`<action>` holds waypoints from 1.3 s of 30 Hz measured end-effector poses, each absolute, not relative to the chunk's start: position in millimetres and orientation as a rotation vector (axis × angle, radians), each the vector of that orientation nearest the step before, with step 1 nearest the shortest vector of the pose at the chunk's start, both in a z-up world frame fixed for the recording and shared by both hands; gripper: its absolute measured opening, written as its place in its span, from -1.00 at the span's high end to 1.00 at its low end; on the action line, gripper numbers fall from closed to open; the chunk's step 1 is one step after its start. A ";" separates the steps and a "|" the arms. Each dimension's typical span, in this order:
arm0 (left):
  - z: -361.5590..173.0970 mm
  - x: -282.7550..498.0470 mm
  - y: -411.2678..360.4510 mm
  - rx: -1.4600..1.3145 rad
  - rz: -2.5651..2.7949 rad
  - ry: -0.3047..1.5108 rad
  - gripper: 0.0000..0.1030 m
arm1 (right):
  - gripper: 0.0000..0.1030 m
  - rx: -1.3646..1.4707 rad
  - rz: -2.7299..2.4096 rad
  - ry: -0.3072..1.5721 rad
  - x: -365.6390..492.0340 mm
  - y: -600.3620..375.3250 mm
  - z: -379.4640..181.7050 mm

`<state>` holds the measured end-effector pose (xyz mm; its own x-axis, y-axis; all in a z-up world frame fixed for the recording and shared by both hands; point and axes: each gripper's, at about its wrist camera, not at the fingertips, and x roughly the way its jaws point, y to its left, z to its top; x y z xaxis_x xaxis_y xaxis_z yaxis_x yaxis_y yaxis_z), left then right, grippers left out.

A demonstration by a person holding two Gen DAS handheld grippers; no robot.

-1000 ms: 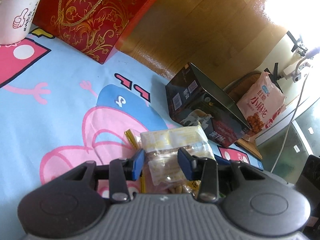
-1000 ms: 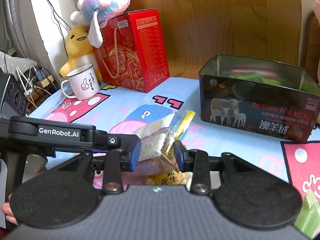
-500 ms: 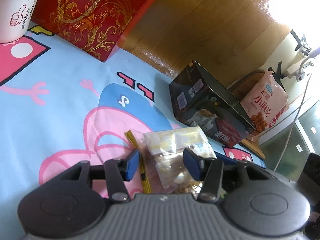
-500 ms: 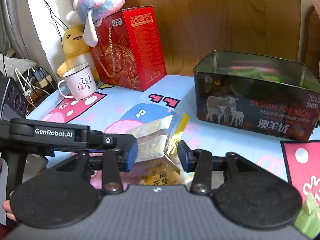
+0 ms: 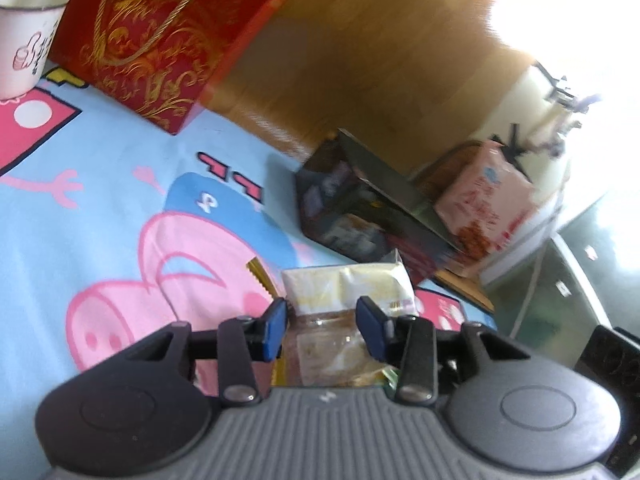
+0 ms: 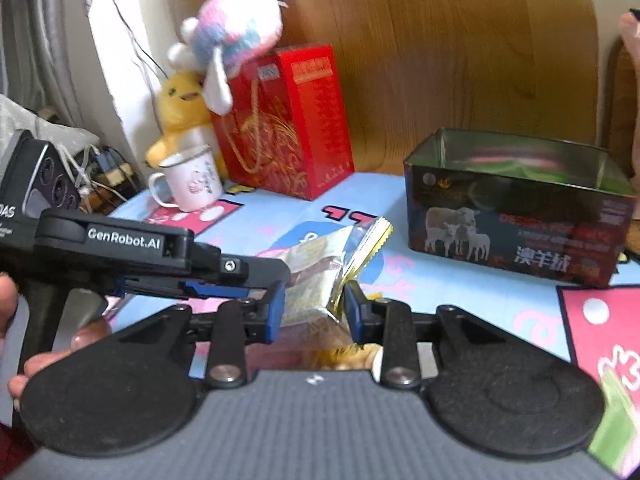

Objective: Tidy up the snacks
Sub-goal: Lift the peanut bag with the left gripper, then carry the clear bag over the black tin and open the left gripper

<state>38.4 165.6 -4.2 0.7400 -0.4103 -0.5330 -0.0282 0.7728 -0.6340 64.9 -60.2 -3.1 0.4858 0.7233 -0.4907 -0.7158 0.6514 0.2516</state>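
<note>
Right gripper clamped by its blue pads on a clear cellophane snack packet with pale yellow label and gold serrated edge, lifted above the light blue cartoon-pig cloth. Left gripper with pads set apart on either side of the same packet, gaps visible at both pads. Farther along the cloth, an open dark rectangular tin printed with sheep. Near the wooden wall, a tall red gift box with gold rope handle, beside it a white enamel mug, a yellow duck plush and a pastel plush. Behind the tin in the left wrist view, a pink snack bag.
</note>
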 end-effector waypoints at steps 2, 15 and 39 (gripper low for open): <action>0.5 24.7 157.4 -0.649 -0.256 0.712 0.27 | 0.32 0.002 0.895 0.578 49.2 -72.7 -1.0; -20.7 -14.8 57.5 -0.471 -0.387 0.856 0.25 | 0.01 0.048 0.845 0.678 -2.6 -157.5 -37.8; -13.2 -20.9 -10.5 -0.316 -0.499 0.938 -0.10 | -0.64 -0.040 0.683 0.572 -48.1 -233.5 -58.5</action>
<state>-20.9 -10.5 -13.2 0.4912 -0.5365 -0.6862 0.2695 0.8428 -0.4659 -48.1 -233.5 -58.5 0.6289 0.5853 -0.5117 -0.6065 0.7812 0.1481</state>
